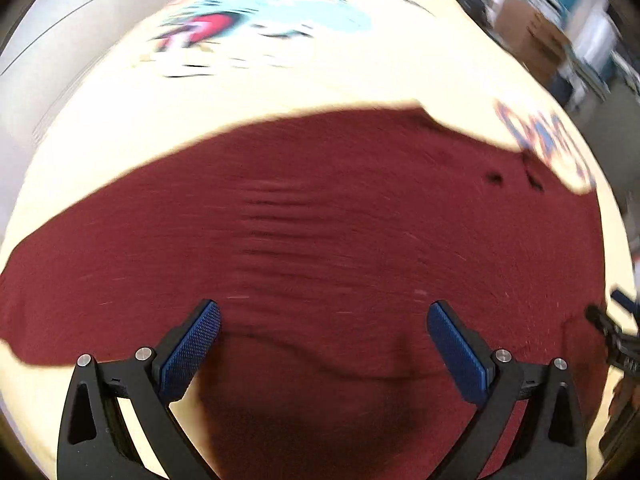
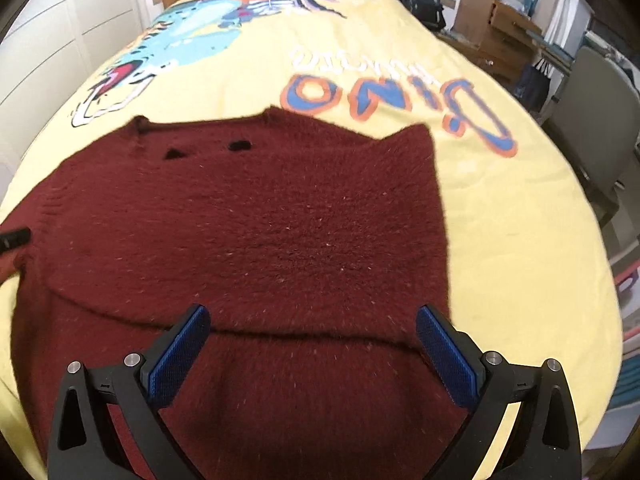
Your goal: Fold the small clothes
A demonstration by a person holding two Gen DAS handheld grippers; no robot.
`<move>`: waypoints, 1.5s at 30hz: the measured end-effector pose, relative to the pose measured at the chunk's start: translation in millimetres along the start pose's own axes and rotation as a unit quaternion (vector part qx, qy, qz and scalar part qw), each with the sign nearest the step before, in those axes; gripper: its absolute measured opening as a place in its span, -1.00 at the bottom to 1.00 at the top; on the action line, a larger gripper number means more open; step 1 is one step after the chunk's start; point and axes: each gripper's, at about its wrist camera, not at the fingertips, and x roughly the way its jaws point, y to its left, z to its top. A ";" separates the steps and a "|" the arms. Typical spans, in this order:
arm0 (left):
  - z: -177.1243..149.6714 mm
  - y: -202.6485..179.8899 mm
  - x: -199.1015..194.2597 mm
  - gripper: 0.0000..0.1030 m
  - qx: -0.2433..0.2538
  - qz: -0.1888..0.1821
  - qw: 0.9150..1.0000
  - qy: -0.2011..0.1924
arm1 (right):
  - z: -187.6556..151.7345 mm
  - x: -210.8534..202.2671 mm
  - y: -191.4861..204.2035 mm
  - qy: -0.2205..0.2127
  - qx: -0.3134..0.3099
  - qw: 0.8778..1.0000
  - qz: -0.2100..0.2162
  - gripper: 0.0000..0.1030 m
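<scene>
Both claws are hanging wide open with nothing in them: your right claw [image 2: 312,334] is sitting right over a folded edge of the maroon sweater [image 2: 256,216], and your left claw [image 1: 324,330] is hovering over the same knit in a blurrier view. From either claw the sweater is spreading straight ahead, filling the middle of the frame, its collar end up toward the upper left in the right wrist view. I'm judging the right claw is nearer that fold line. Counting: one sweater, two claws, one yellow dino bedspread [image 2: 500,216] under it all.
</scene>
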 end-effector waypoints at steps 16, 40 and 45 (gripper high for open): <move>-74.6 287.4 -38.0 0.97 -0.360 0.101 0.927 0.014 | -34.5 -21.6 -5.1 0.025 0.024 0.999 0.015 0.99; -33.9 316.3 -45.2 -0.84 -0.270 0.099 0.958 0.007 | -30.1 -8.9 -14.2 0.041 0.033 0.999 0.009 0.99; -19.2 263.1 -73.0 -0.85 -0.210 0.080 0.974 -0.018 | -26.3 -9.0 -16.1 0.037 0.036 0.999 0.013 0.99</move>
